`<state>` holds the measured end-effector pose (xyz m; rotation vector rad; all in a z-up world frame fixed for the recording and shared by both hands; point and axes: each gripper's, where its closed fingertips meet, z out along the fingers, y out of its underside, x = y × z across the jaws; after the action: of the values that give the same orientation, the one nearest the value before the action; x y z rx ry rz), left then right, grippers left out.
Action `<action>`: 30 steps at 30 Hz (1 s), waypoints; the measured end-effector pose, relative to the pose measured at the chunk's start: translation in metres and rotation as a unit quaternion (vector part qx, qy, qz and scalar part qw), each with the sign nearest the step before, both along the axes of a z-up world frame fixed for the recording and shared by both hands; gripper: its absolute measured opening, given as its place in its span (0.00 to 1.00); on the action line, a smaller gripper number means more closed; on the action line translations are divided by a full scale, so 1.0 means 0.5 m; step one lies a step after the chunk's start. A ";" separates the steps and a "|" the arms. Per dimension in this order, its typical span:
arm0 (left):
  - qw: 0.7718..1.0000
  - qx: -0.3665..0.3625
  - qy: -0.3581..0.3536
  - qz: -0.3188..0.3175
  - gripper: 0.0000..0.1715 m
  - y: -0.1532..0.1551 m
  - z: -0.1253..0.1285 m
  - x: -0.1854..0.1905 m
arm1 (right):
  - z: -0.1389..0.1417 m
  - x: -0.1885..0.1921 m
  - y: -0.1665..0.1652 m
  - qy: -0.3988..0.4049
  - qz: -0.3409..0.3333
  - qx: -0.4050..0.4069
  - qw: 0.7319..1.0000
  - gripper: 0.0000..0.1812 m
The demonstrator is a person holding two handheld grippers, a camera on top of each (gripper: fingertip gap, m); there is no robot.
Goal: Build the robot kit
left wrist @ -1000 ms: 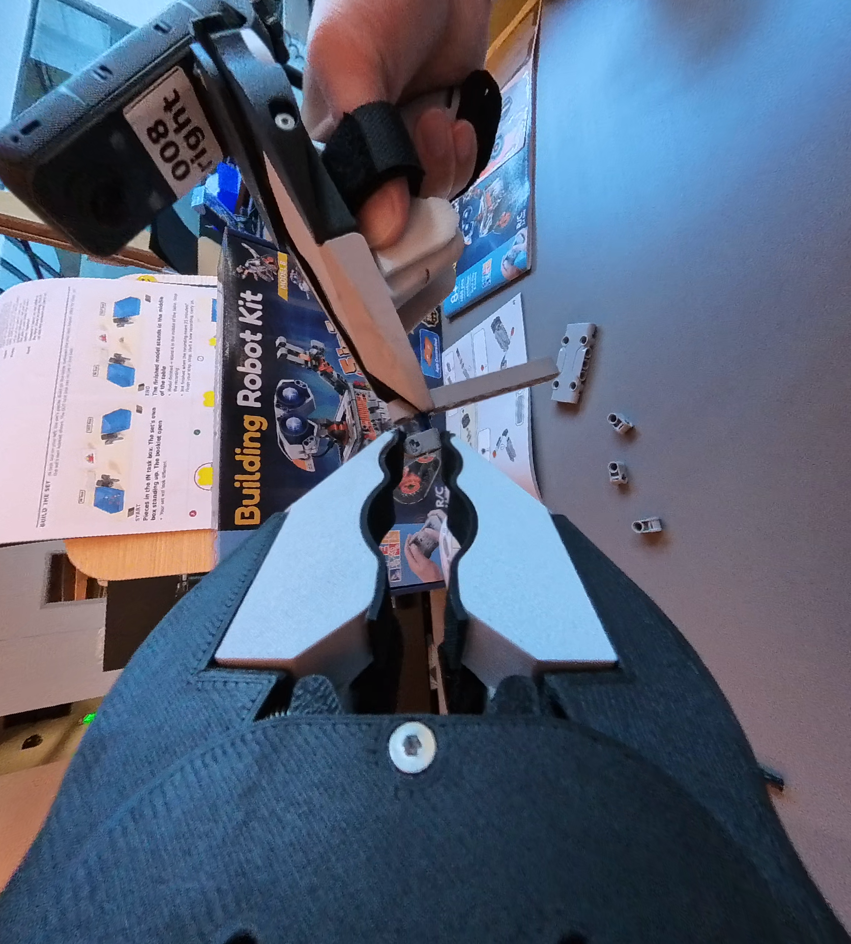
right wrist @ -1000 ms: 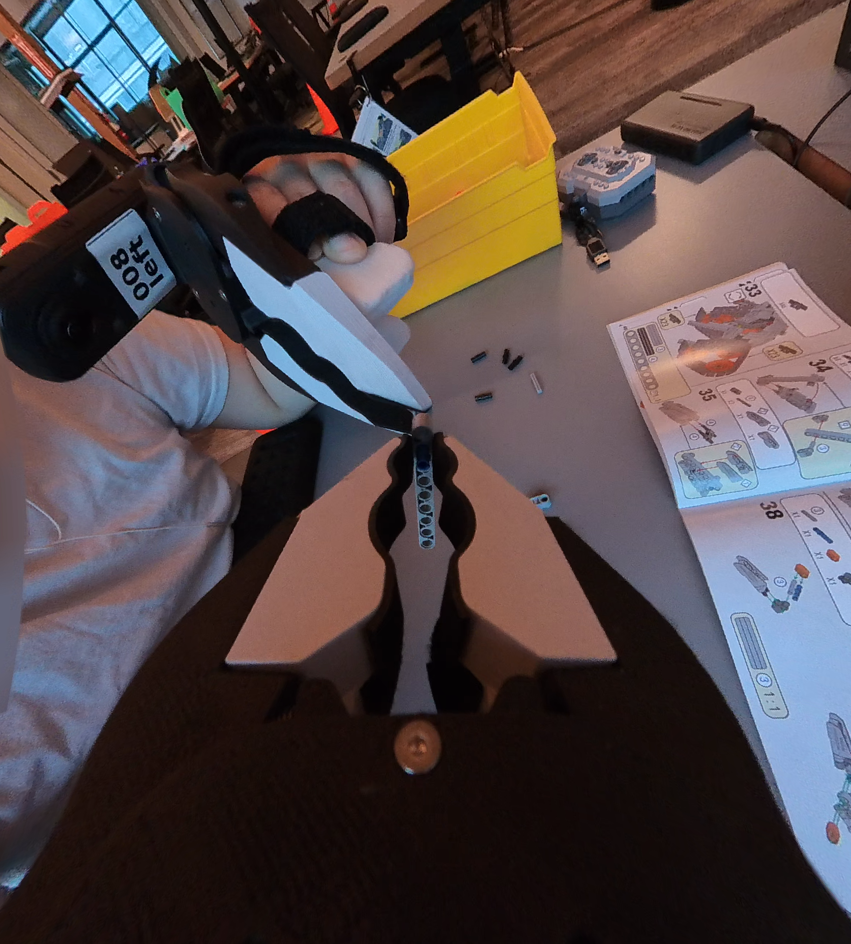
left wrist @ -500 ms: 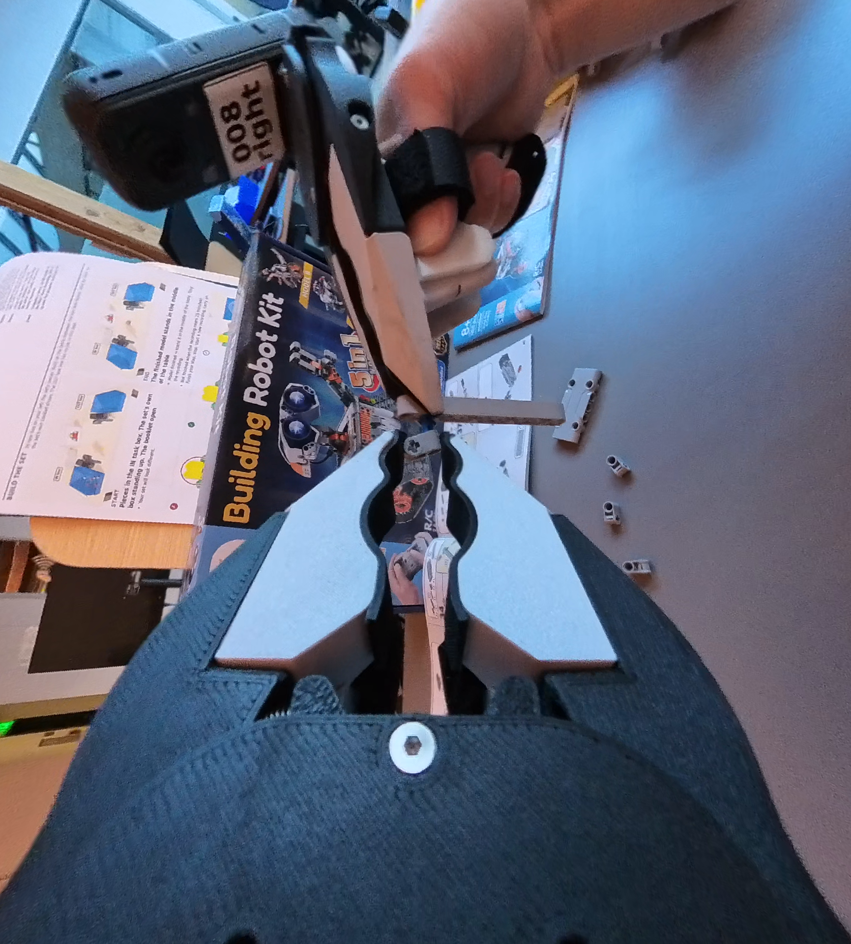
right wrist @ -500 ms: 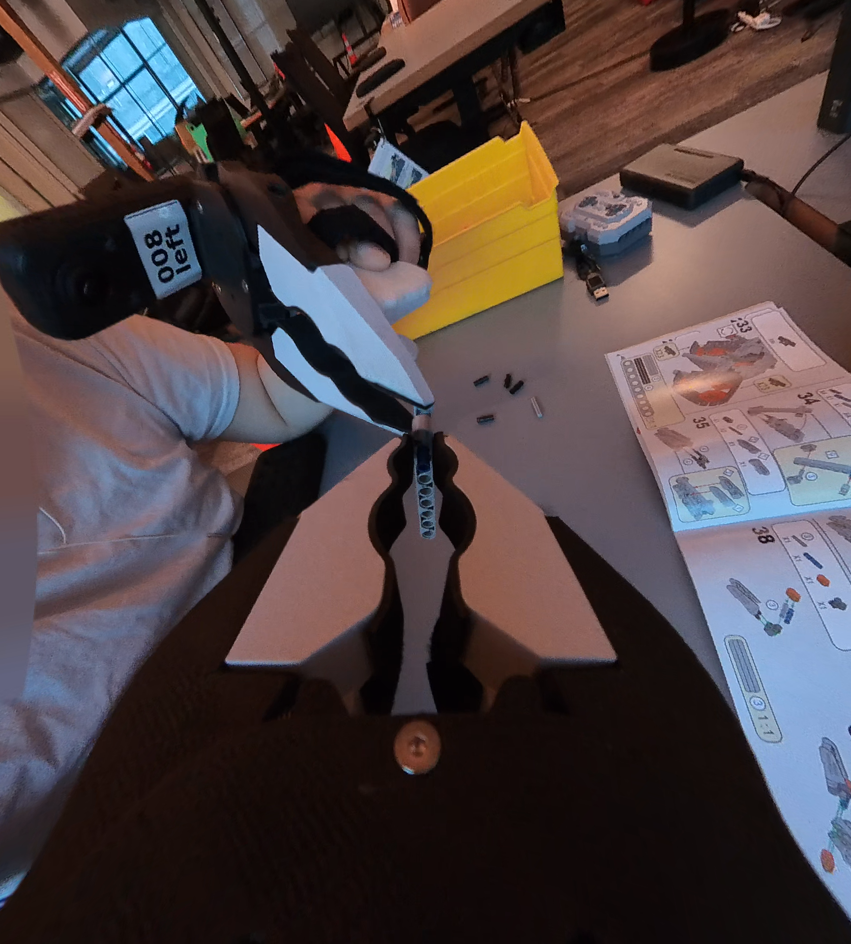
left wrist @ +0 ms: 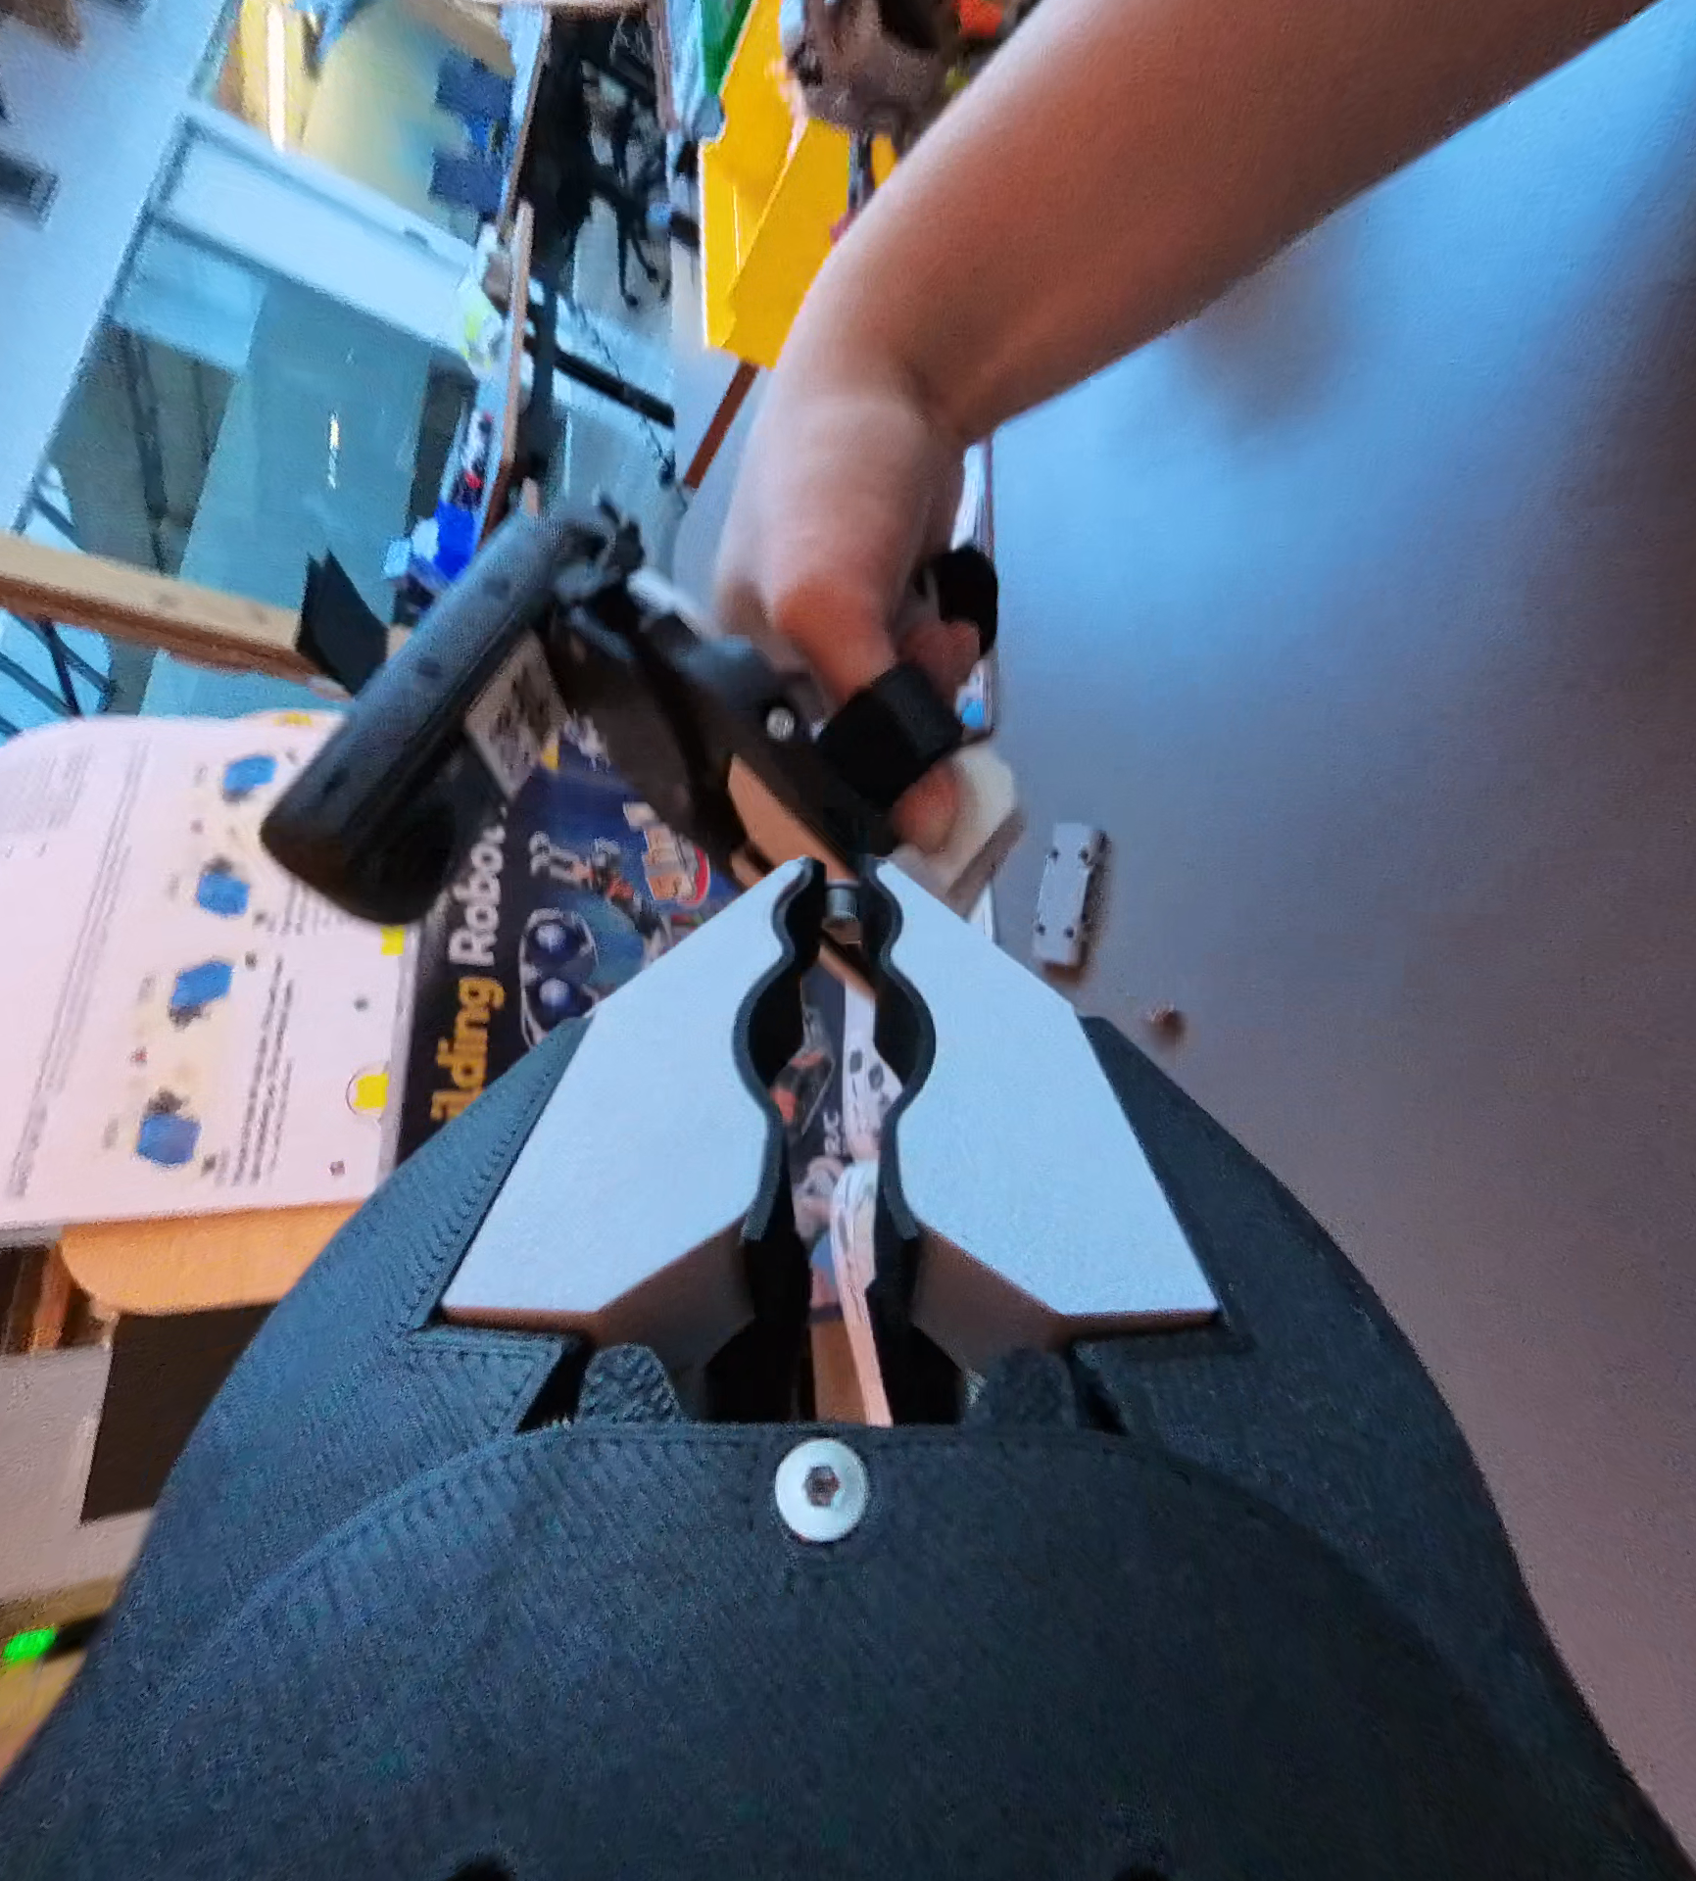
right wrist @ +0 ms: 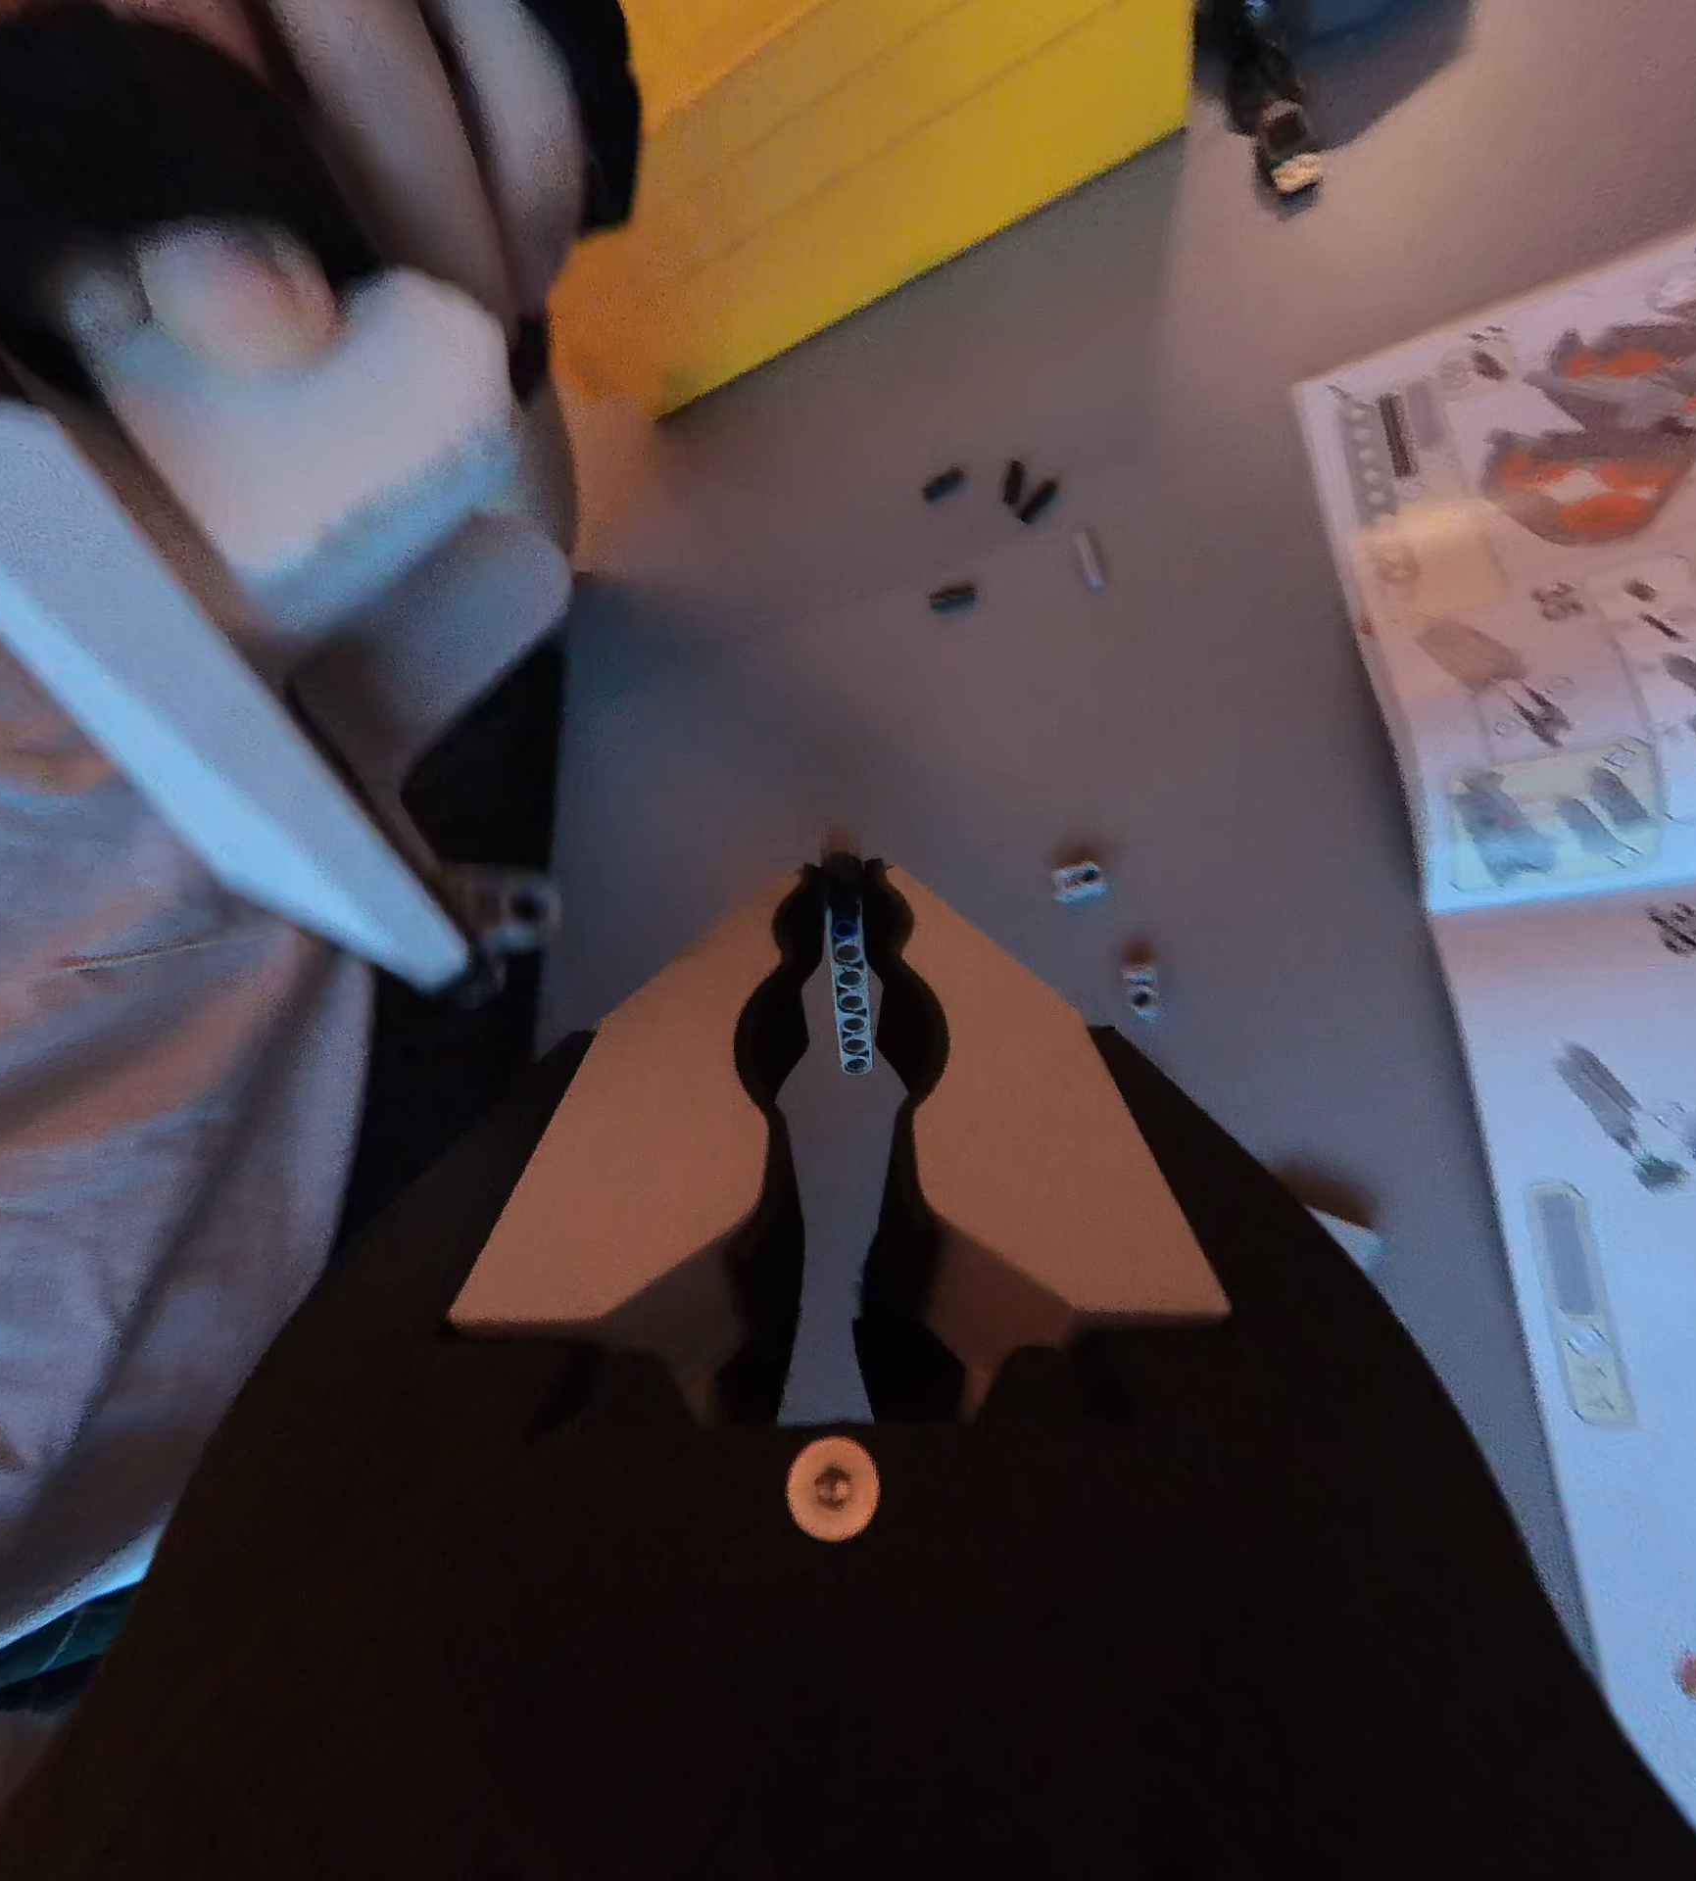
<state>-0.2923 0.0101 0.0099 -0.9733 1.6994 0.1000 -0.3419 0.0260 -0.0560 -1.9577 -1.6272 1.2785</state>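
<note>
My left gripper is shut on a small grey connector pinched at its tips. In the right wrist view it sits at the left, blurred, with the connector at its tip. My right gripper is shut on a thin grey beam with holes, held lengthwise between the jaws and pointing down at the grey table. The two grippers are apart. In the left wrist view a hand holds the right gripper just beyond my left fingertips.
A yellow bin stands at the back. Black pins and a grey pin lie mid-table, two small grey connectors near the right gripper. An open instruction booklet lies right. A grey block, kit box and printed sheet lie beyond the left gripper.
The gripper tips were together, connector against the beam's end. Now they have parted: the right gripper has tipped down toward the table with the beam, the left has swung aside, still holding the connector.
</note>
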 end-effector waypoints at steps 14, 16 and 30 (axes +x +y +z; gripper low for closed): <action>0.988 -0.120 -0.100 -0.017 0.03 0.040 0.019 -0.065 | -0.037 0.028 -0.004 -0.049 -0.008 -0.072 0.996 0.04; 0.987 -0.131 -0.096 -0.017 0.03 0.039 0.012 -0.066 | -0.019 0.015 -0.005 -0.014 -0.009 -0.090 0.996 0.04; 0.970 -0.160 -0.181 -0.015 0.03 0.046 0.071 -0.094 | -0.080 0.033 -0.052 -0.072 0.039 -0.147 0.986 0.03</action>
<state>-0.3394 0.0333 0.0456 -1.1236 1.4126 -0.3635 -0.3256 0.0001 -0.0959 -2.2248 -1.6766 1.5121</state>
